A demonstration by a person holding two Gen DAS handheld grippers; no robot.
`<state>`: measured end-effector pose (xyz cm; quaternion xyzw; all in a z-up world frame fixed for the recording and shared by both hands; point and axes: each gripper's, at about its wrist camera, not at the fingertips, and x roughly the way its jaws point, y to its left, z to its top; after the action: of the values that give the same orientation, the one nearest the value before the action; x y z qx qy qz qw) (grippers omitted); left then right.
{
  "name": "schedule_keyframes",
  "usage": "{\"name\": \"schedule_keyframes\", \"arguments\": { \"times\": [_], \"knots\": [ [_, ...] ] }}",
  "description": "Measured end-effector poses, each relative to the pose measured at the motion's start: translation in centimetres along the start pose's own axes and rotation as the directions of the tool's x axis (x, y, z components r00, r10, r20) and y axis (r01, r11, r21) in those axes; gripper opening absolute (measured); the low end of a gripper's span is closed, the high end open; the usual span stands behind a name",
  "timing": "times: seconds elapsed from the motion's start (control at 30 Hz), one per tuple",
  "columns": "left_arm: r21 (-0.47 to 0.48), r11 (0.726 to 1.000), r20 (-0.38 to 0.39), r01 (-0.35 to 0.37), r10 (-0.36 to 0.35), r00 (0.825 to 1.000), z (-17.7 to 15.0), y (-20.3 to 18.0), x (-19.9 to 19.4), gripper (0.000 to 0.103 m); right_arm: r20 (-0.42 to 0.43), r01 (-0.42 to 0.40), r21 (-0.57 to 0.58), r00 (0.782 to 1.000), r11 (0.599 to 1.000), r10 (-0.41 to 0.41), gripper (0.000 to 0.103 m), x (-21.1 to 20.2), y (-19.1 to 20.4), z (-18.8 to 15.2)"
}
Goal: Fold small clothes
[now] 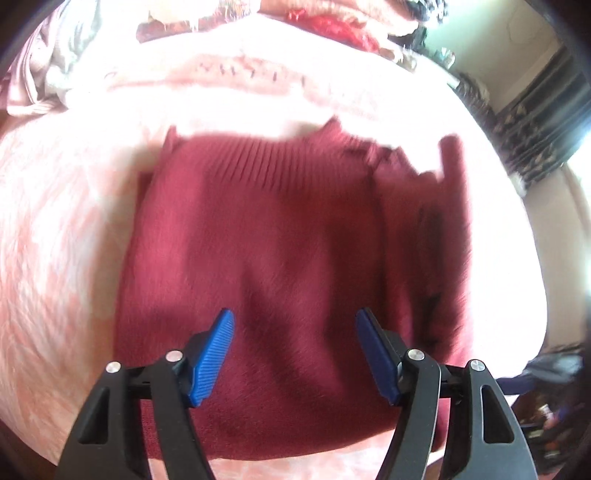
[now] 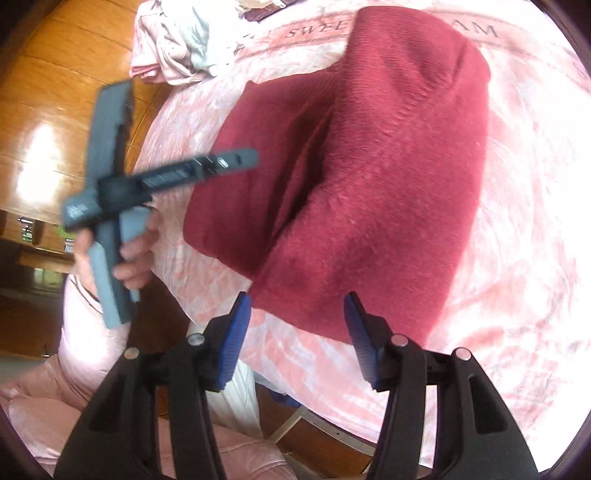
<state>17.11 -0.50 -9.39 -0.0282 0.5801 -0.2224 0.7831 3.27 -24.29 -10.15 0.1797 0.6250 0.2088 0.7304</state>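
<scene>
A dark red knitted sweater (image 1: 280, 229) lies folded on the pink-and-white patterned tablecloth (image 1: 55, 240), ribbed hem toward the far side. My left gripper (image 1: 294, 314) hangs open just above its near half, nothing between the blue pads (image 1: 214, 358). In the right wrist view the same sweater (image 2: 388, 166) shows a long fold running down its middle. My right gripper (image 2: 298, 297) is open over the sweater's near edge, its pads apart from the fabric. At the left a hand (image 2: 135, 258) holds the grey handle (image 2: 110, 236) of the left tool, off the table's edge.
A heap of pale pink and grey clothes (image 2: 166, 48) lies at the tablecloth's far corner, also the heap (image 1: 48, 74) at top left. Bright red fabric (image 1: 332, 26) sits beyond the sweater. Wooden floor (image 2: 55, 110) lies past the table's left edge. A pink sleeve (image 2: 85, 332) is near.
</scene>
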Motion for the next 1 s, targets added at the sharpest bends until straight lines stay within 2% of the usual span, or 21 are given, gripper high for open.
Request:
{"name": "schedule_keyframes", "arguments": {
  "times": [0.07, 0.17, 0.3, 0.47, 0.5, 0.6, 0.63, 0.67, 0.83, 1.0],
  "knots": [
    [0.014, 0.999, 0.012, 0.037, -0.038, 0.999, 1.4, -1.2, -0.8, 0.068, -0.010, 0.012, 0.011, 1.000, 1.000, -0.012, 0.053, 0.6, -0.1, 0.2],
    [0.086, 0.996, 0.021, 0.007, -0.009, 1.000, 3.2, -4.3, -0.8, 0.068, -0.017, 0.071, -0.004, 0.997, 0.997, -0.071, 0.053, 1.0, 0.4, 1.0],
    [0.157, 0.987, 0.005, 0.023, -0.024, 1.000, 5.1, -8.6, 0.1, 0.069, -0.032, 0.142, -0.050, 0.989, 0.989, -0.144, 0.053, 1.9, 1.2, 1.3],
    [0.205, 0.979, -0.037, 0.001, 0.007, 0.999, 7.5, -12.1, 3.5, 0.070, -0.025, 0.110, -0.056, 0.993, 0.992, -0.111, 0.054, 2.0, 0.9, 1.0],
    [0.205, 0.979, -0.052, -0.003, 0.014, 0.999, 7.6, -12.3, 4.3, 0.067, -0.023, 0.106, -0.052, 0.994, 0.993, -0.108, 0.054, 2.0, 0.7, 1.0],
    [0.163, 0.986, -0.113, 0.024, -0.005, 0.994, 7.6, -12.1, 6.3, 0.034, -0.017, 0.103, -0.055, 0.994, 0.993, -0.105, 0.054, 1.4, -0.1, 0.9],
    [0.145, 0.989, -0.109, 0.022, -0.007, 0.994, 7.6, -11.6, 6.4, 0.023, -0.015, 0.099, -0.059, 0.995, 0.993, -0.100, 0.054, 1.2, -0.2, 0.9],
    [0.136, 0.990, -0.102, 0.031, -0.017, 0.995, 7.6, -11.2, 6.2, 0.019, -0.011, 0.097, -0.063, 0.995, 0.993, -0.097, 0.054, 1.0, -0.1, 1.0],
    [0.076, 0.990, -0.081, 0.121, -0.115, 0.990, 7.1, -8.5, 3.6, 0.014, -0.002, 0.080, -0.079, 0.997, 0.994, -0.080, 0.056, 0.6, 0.6, 1.4],
    [0.060, 0.993, -0.072, 0.105, -0.101, 0.992, 6.8, -6.6, 3.3, 0.013, -0.032, 0.090, -0.088, 0.995, 0.992, -0.093, 0.055, 2.0, 1.4, 1.7]
  ]
}}
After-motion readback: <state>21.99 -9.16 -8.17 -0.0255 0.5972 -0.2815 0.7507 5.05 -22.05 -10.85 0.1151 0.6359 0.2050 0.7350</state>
